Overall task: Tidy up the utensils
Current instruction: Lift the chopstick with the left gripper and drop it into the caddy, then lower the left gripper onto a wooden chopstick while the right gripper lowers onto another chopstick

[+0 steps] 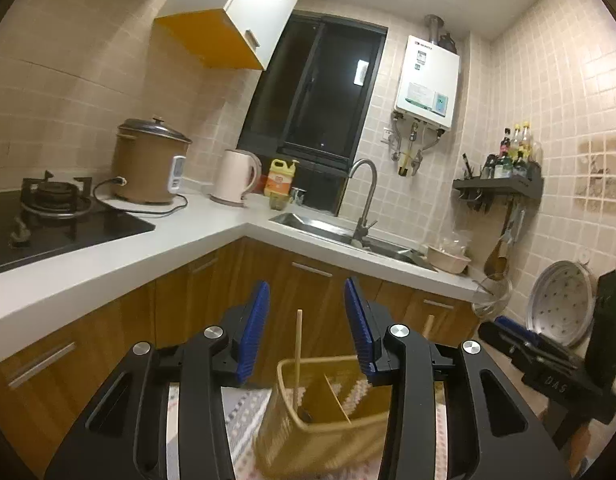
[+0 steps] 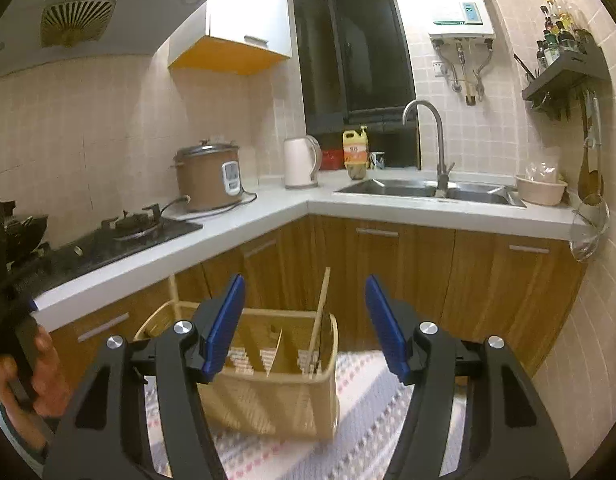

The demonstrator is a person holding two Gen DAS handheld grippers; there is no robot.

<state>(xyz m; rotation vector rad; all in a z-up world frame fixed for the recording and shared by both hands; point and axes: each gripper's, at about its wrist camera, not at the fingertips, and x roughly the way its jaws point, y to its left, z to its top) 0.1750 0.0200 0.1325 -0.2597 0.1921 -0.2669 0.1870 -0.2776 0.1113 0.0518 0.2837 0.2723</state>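
Judging from both wrist views, the sorting appears well advanced or complete, though this is an estimate only. The utensil basket (image 2: 268,376), a tan woven caddy with inner dividers, is seen standing on a patterned cloth (image 2: 372,412) in front of the wooden cabinets (image 2: 412,280). Two wooden chopsticks (image 2: 321,312) are seen upright in the basket: one in the right-hand compartment, one at the far left end. A dark blade-like item is lodged beside the right-hand chopstick; its type cannot be determined.

The left gripper (image 1: 306,320) is held with its blue pads spread apart and nothing between them; the basket lies beyond and below its fingertips. The right gripper (image 2: 304,320) is likewise spread wide and empty, with the basket seen through the gap but not contacted. A hand (image 2: 32,372) is visible at the left edge of the right wrist view, gripping the other tool.

No loose utensils are observed on the cloth or on the white counter (image 2: 244,224) within view. Areas beneath the grippers are hidden, so remaining items cannot be excluded. The middle compartments appear empty.
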